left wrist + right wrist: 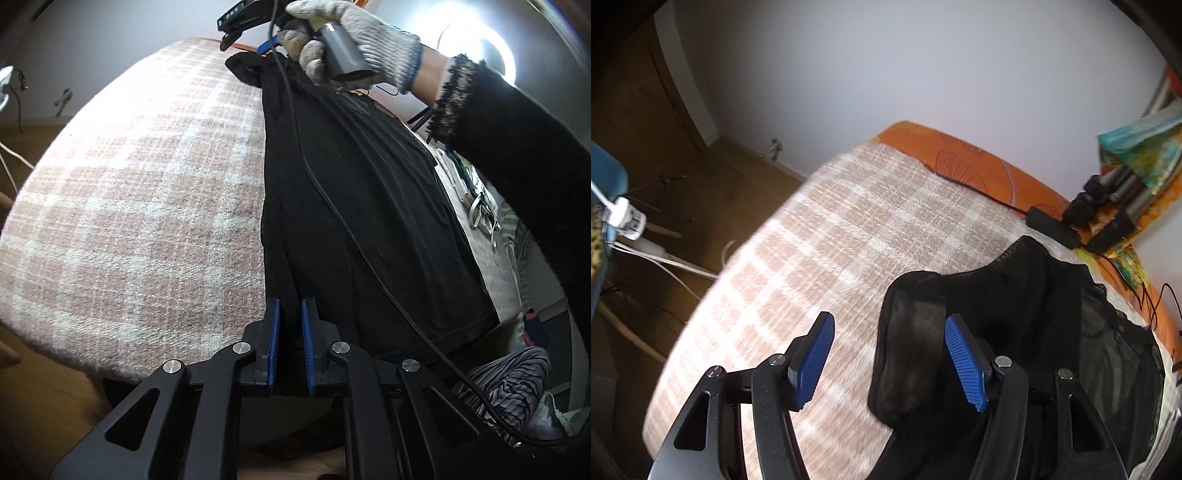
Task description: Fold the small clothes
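Left gripper (290,325): pinching black garment (369,221) hem.
Right gripper (888,362): spread, astride far corner.
Handling: light, limp; grasp corners.

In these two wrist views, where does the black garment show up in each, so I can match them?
Left wrist view: the black garment runs from the bottom centre, between the left claw's pads, up to the gloved hand at the top.
Right wrist view: it lies at the lower right, one end between the open right claw's pads.
Shared landmark: the pink checked blanket beneath it.
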`<state>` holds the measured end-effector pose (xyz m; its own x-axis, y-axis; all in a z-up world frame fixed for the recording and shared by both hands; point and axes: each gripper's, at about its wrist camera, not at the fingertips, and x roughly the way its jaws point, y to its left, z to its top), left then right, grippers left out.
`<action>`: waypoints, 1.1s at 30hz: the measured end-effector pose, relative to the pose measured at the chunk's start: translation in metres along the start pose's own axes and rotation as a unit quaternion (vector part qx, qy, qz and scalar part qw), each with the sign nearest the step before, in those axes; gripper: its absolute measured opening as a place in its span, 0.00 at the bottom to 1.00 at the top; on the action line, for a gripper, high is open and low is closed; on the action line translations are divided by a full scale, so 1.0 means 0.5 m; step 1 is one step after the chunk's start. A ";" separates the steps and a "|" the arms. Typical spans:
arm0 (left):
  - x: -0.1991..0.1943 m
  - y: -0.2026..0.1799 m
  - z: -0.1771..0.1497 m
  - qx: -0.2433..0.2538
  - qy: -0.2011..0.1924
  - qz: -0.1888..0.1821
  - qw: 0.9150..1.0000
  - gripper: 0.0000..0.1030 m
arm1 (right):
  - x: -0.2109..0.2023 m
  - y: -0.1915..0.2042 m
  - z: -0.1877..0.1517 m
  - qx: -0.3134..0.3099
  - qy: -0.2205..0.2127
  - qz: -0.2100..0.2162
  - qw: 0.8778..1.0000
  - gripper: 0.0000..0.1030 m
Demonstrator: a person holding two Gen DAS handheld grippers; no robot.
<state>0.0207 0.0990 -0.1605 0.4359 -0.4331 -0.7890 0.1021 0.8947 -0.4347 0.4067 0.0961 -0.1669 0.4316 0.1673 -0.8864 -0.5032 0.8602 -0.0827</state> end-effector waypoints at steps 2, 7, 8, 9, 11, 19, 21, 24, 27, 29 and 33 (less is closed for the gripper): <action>0.002 0.001 0.001 0.001 0.002 -0.001 1.000 0.09 | 0.024 -0.003 0.005 -0.004 0.007 -0.005 1.000 0.56; 0.009 0.001 0.006 -0.002 0.003 -0.008 1.000 0.04 | 0.060 -0.005 0.001 -0.013 0.025 0.000 1.000 0.24; 0.010 0.003 0.008 -0.003 0.004 -0.012 1.000 0.04 | 0.059 -0.004 -0.001 -0.017 0.021 0.001 1.000 0.22; 0.009 0.004 0.009 -0.004 0.003 -0.015 1.000 0.03 | 0.057 -0.004 -0.002 -0.021 0.017 0.003 1.000 0.14; 0.008 0.005 0.012 -0.010 0.001 -0.021 1.000 0.02 | 0.046 -0.012 -0.004 -0.016 0.014 0.014 1.000 0.01; -0.012 -0.026 0.015 0.015 -0.018 -0.040 0.999 0.01 | -0.044 -0.110 -0.015 0.040 -0.044 0.059 0.996 0.00; -0.015 -0.038 0.014 0.024 -0.021 -0.045 0.999 0.01 | -0.065 -0.136 -0.024 0.050 -0.055 0.063 0.995 0.00; -0.011 -0.054 0.018 0.037 -0.019 -0.049 0.998 0.01 | -0.101 -0.180 -0.045 0.061 -0.069 0.061 0.994 0.00; -0.017 -0.066 0.020 0.060 -0.035 -0.019 0.997 0.00 | -0.112 -0.216 -0.061 0.072 -0.068 0.057 0.993 0.00; -0.032 -0.062 0.022 0.069 -0.057 0.022 0.996 0.02 | -0.111 -0.224 -0.065 0.075 -0.066 0.057 0.993 0.00; -0.047 -0.029 0.020 0.070 -0.076 0.080 0.991 0.44 | -0.112 -0.220 -0.063 0.062 -0.069 0.053 0.994 0.00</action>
<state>0.0179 0.0973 -0.1315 0.5845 -0.2722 -0.7644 0.1399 0.9617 -0.2355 0.4145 -0.0230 -0.1224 0.4850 0.3170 -0.8150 -0.4583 0.8859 0.0719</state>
